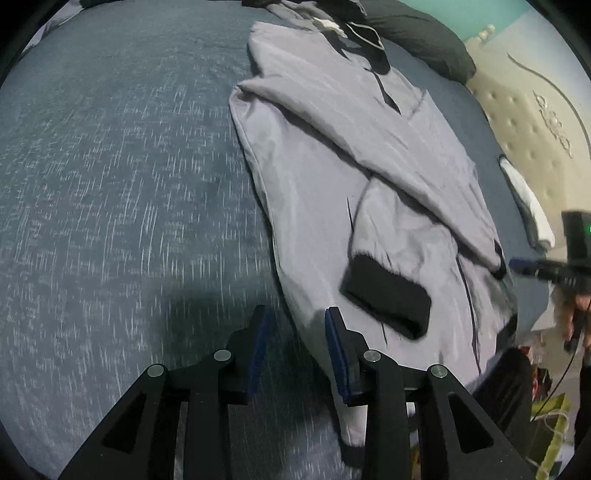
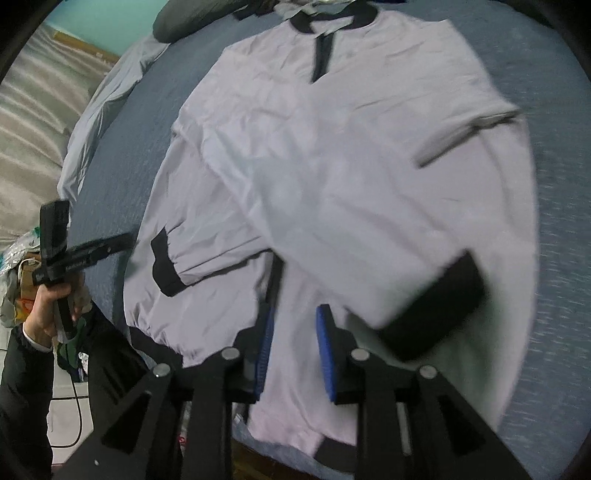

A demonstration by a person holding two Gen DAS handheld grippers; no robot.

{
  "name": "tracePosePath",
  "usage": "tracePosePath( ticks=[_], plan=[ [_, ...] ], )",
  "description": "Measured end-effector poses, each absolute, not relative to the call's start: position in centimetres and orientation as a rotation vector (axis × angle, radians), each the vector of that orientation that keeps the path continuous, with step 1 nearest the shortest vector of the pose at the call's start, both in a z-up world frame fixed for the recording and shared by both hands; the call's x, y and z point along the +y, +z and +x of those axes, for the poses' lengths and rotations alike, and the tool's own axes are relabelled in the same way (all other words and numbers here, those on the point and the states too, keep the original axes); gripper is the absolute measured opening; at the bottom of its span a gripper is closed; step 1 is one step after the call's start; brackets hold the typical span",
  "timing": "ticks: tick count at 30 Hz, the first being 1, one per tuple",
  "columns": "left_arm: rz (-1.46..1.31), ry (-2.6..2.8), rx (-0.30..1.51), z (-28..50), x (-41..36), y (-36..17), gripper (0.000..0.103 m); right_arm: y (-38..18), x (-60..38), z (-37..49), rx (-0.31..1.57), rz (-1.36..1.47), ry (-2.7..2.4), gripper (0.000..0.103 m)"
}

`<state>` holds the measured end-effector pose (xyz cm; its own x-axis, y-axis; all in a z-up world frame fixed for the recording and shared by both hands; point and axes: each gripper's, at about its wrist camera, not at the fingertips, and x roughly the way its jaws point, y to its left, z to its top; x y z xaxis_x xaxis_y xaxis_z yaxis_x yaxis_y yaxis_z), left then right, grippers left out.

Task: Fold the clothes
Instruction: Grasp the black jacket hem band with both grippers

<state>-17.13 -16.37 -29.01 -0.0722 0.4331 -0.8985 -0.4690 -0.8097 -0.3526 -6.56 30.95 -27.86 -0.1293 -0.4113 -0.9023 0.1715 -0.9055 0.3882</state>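
Jacket (image 2: 332,177), pale lilac with black trim, lies flat on the blue-grey bed cover (image 1: 110,184). In my right wrist view its long axis runs bottom to top of frame, black collar (image 2: 332,20) at the top, hem near my fingers. Both sleeves are folded inward over the body: one black cuff (image 2: 436,302) at lower right, the other cuff (image 2: 166,266) at centre left. My right gripper (image 2: 293,317) has jaws spread, nothing pinched, fabric beneath. My left gripper (image 1: 295,321) is also parted and empty, over the jacket's left edge. Dark pillow (image 1: 417,37) sits upper right in the left view.
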Motion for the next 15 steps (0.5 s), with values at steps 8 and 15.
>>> tracePosePath(
  ticks=[8,15],
  plan=[
    [-1.637,1.886,0.064,-14.5,-17.5,-28.4,0.034,-27.9,35.9,-5.3,-0.302,1.898,-2.137,0.028],
    [-1.667,1.841,0.069,-12.4,-17.0,-29.1,0.036,-29.7,41.3,-1.8,-0.414,1.985,-2.14,0.036]
  ],
)
